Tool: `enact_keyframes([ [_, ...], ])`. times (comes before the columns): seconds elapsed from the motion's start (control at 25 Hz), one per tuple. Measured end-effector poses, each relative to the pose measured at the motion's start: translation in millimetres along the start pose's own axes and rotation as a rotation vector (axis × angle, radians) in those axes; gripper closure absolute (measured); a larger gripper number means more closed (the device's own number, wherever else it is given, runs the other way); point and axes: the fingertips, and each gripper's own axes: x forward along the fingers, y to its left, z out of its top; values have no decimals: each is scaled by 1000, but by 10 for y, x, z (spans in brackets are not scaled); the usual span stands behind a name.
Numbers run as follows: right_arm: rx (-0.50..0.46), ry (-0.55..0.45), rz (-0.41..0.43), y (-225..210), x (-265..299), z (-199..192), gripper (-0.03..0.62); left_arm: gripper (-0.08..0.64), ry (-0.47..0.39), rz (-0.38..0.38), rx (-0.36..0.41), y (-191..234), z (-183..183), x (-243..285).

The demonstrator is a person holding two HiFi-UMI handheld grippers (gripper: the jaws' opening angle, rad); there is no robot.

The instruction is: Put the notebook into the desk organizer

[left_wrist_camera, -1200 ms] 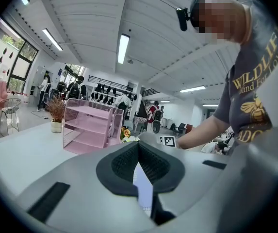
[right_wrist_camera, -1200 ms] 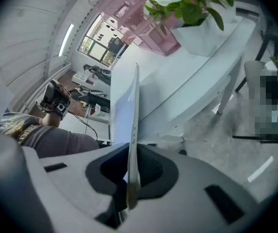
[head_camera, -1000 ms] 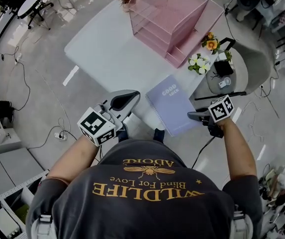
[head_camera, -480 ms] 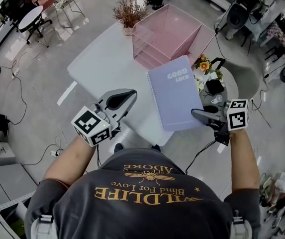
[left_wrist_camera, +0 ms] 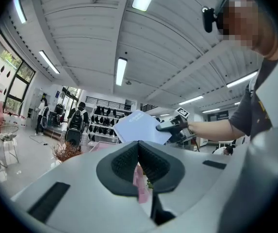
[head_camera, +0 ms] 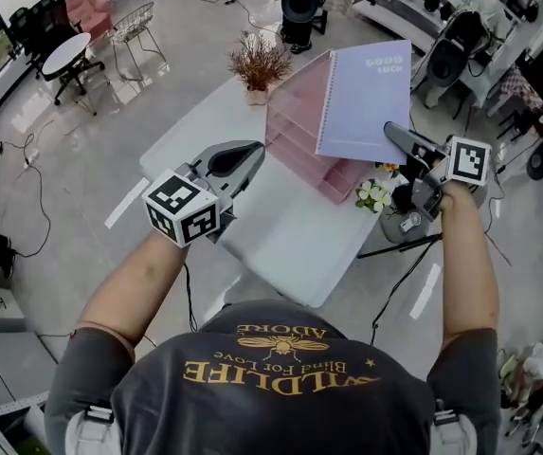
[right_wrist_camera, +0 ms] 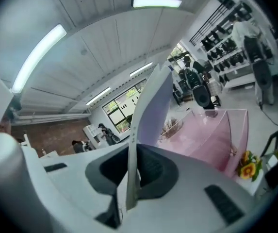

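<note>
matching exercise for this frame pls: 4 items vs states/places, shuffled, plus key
1 notebook
2 desk organizer
3 left gripper
4 right gripper

A jaws together, nothing between them
B pink, standing on the table
C clamped on the notebook's edge
D lavender, held up in the air

Pairs: 1-D, 2-B, 3-A, 4-C

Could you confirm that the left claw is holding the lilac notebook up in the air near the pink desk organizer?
Not quite: the right claw holds the lilac notebook up in the air near the pink desk organizer. The right gripper view shows the notebook's edge clamped between its jaws; the left claw is shut on nothing.
</note>
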Motion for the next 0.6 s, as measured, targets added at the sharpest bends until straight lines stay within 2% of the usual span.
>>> enact_keyframes([
  [0.08, 36, -39, -104, -300, 139, 197, 561, 558, -1, -6, 3, 97, 54, 43],
  [0.16, 148, -74, -236, -645, 248, 277, 561, 558, 2, -16, 10, 163, 76, 93],
  [0.2, 191, -87, -261, -764, 336, 309, 561, 558, 3, -21, 12, 191, 79, 118],
  [0.6, 404, -187, -262, -1162, 1143, 508, 561, 558, 13, -19, -17, 535, 18, -151],
])
